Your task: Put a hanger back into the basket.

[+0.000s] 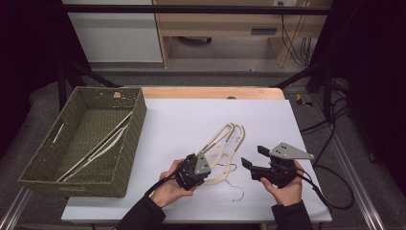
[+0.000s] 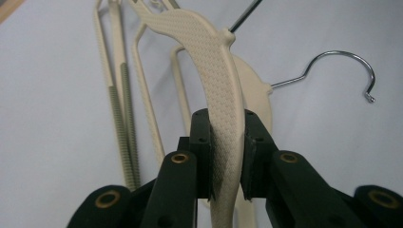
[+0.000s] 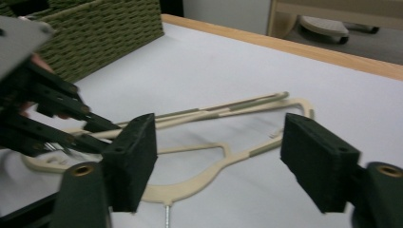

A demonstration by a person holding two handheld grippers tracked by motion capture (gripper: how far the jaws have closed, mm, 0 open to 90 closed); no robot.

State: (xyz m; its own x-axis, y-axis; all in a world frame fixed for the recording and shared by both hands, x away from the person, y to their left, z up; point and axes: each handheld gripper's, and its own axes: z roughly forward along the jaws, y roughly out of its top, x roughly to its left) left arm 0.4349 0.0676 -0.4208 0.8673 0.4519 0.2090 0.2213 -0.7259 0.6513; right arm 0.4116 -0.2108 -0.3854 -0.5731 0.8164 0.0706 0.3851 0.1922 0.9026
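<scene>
- The left gripper (image 2: 227,156) is clamped on the textured shoulder of a cream plastic hanger (image 2: 216,71), which sits on the white table cover (image 1: 191,115) among other cream hangers (image 1: 230,136).
- The right gripper (image 3: 221,164) holds nothing, its jaws wide apart just beside the pile.
- The hanger looks light and stiff; its thin arms may flex, and the chrome hook (image 2: 342,66) may snag on a neighbour.
- The broad ribbed shoulder looks like the best hold; the wire hook looks slippery.
- 2 hangers already lie in the green wicker basket (image 1: 139,115).
</scene>
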